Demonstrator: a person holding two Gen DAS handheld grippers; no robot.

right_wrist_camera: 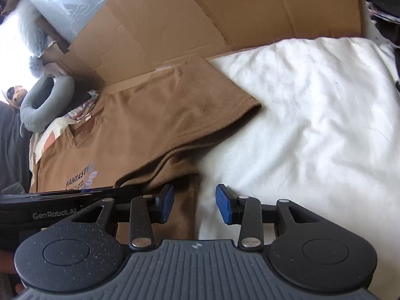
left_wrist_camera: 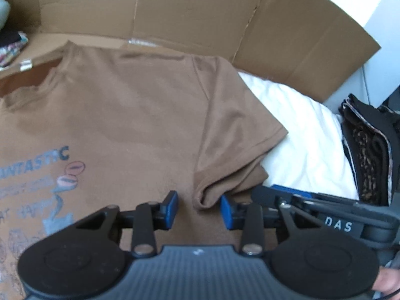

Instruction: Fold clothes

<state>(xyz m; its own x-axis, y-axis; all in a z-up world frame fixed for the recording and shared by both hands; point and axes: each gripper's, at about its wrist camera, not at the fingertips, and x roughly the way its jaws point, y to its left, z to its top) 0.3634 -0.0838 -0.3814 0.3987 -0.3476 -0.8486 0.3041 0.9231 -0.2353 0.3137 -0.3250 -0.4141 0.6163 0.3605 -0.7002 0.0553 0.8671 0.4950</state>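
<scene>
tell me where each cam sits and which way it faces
Left wrist: sits on the left claw, looking forward and down over the brown t-shirt toward the cardboard; its own open blue pads show, the right claw's body at lower right.
Right wrist: sits on the right claw, facing the shirt's side edge and white bedding; pads open, the left claw's body at left.
Shared: shirt, sleeve, cardboard, bedding.

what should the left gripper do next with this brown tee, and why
Probably ease the left gripper forward and close on the bunched corner under the sleeve of the brown t-shirt. Its jaws stand open with that fold right between the blue pads, nothing held. The right gripper is open too, at the shirt's side edge on the white bedding.
</scene>
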